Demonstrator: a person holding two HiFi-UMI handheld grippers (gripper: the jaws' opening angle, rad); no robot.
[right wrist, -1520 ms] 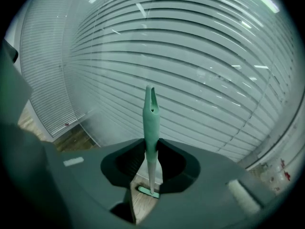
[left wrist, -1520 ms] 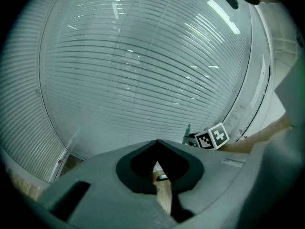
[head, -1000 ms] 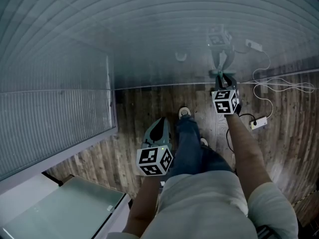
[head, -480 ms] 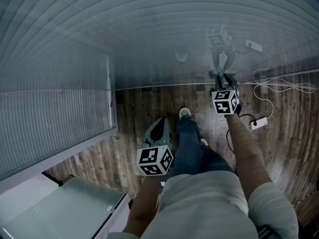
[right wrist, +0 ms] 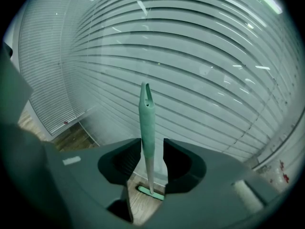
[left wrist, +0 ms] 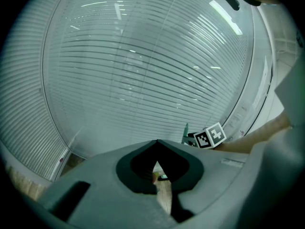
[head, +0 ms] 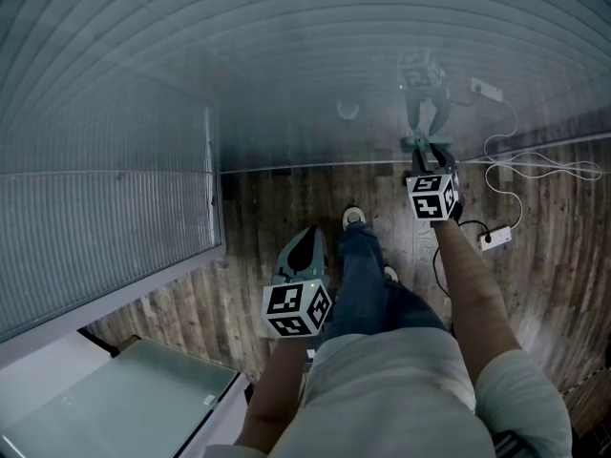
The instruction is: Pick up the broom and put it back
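Note:
A teal broom [right wrist: 146, 123] stands upright against the glass wall, its head [right wrist: 151, 193] on the wooden floor. My right gripper [right wrist: 152, 141] is round the handle and its jaws have just been opening. The handle sits between them with a gap on the right side, so it is not pinched. In the head view the right gripper [head: 430, 153] is at the wall's foot with the broom handle [head: 421, 122] rising past it. My left gripper [head: 307, 239] hangs lower over the floor, shut and empty [left wrist: 157, 141].
A glass wall with blinds [head: 286, 84] fills the front. White cables and a power strip [head: 496, 237] lie on the wooden floor at the right. The person's legs and shoes [head: 354, 216] are between the grippers. A white cabinet [head: 143, 399] is at lower left.

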